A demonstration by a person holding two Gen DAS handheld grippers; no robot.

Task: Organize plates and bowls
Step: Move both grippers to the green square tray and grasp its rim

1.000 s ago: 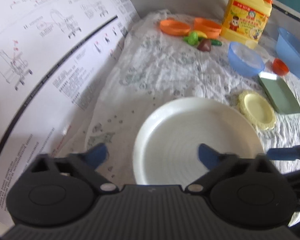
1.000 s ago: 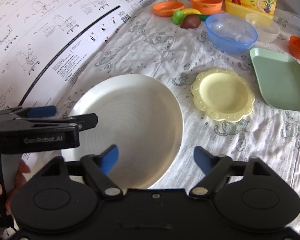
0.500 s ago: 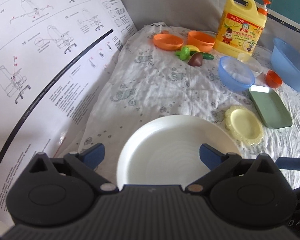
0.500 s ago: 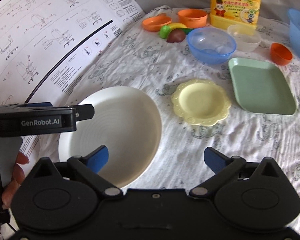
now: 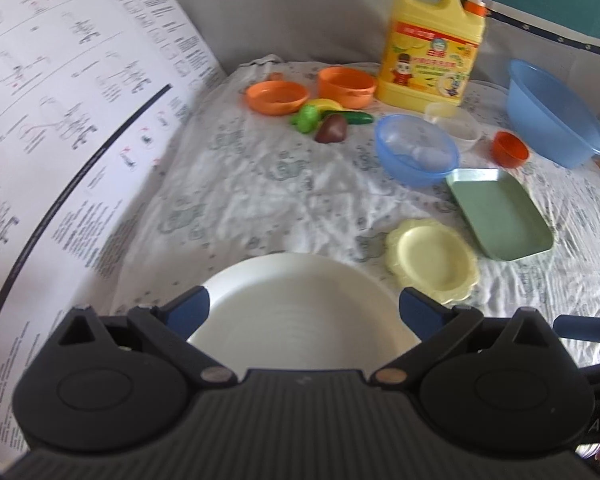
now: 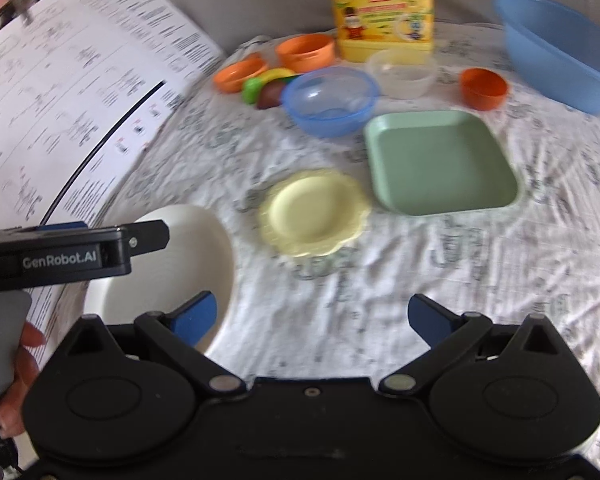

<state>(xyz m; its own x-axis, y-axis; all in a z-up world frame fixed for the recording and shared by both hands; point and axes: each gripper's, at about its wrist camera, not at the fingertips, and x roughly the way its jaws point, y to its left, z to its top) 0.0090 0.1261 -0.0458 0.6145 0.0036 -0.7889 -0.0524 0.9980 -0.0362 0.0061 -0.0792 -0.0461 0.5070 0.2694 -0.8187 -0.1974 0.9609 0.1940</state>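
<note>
A large white plate [image 5: 300, 320] lies on the patterned cloth at the near left, also seen in the right wrist view as the white plate [image 6: 188, 256]. My left gripper [image 5: 302, 308] hovers over it, open, its blue pads apart from the rim. My right gripper [image 6: 312, 316] is open wide over bare cloth, just right of the plate, with nothing between its fingers. A yellow scalloped plate [image 6: 316, 212] sits beyond, beside a green rectangular tray [image 6: 440, 160]. Behind them stand a blue bowl [image 6: 328, 96], a clear bowl [image 6: 404, 74] and an orange cup [image 6: 482, 88].
A large printed paper sheet [image 5: 60, 120] covers the left side. At the back are two orange bowls [image 5: 276, 96], toy vegetables [image 5: 328, 120] and a yellow detergent bottle [image 5: 432, 52]. A big blue basin [image 5: 556, 112] stands at the far right. A person's hand [image 6: 16, 376] holds the left gripper.
Both grippers have pulled back and risen from the white plate, which stays on the cloth. The right gripper's jaws have spread wider and it has shifted right.
</note>
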